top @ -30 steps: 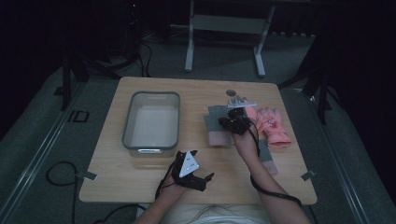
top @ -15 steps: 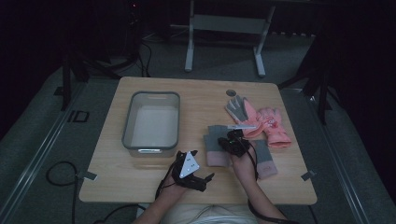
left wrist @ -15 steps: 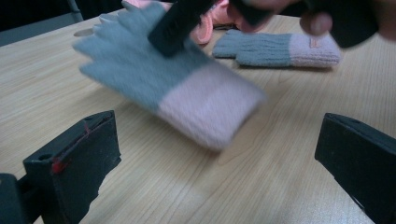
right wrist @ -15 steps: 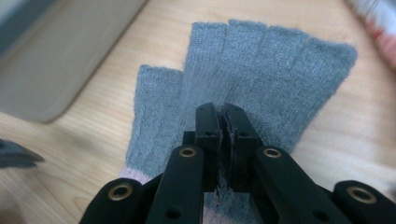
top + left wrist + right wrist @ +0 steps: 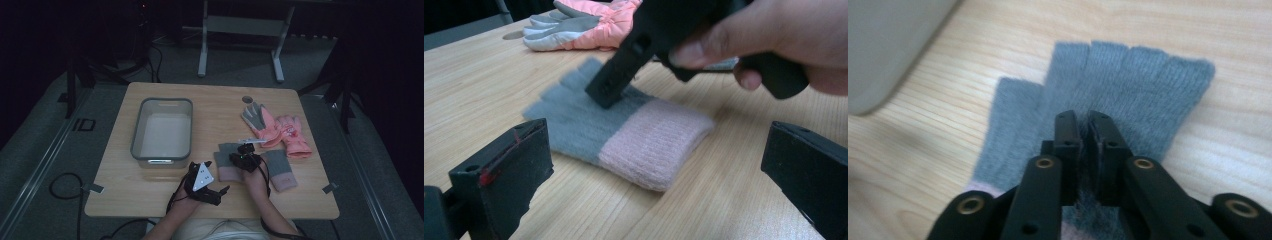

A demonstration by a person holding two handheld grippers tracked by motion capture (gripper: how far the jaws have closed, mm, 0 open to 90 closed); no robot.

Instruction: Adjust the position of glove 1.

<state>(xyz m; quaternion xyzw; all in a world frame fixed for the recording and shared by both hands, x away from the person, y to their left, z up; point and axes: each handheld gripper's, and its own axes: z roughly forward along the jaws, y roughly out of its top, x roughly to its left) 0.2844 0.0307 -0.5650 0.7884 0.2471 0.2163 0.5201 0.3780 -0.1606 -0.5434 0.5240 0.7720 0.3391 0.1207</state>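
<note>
Right hand-held gripper (image 5: 1083, 130) directly atop grey-pink knit glove (image 5: 1108, 90), jaws pinching its fabric; glove's long axis runs near-to-far; left hand-held gripper (image 5: 212, 192) open, idle near-left.

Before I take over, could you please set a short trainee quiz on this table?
1. True or false: a glove lies inside the grey plastic bin.
2. Which gripper has its jaws standing wide apart?
3. The right gripper points down at the nearer knit fingerless glove. Which part is its tip on? A) the pink cuff B) the grey hand part C) the bare table beside it

Key:
1. False; the bin looks empty.
2. The left gripper, low over the table's near edge.
3. B.
</note>
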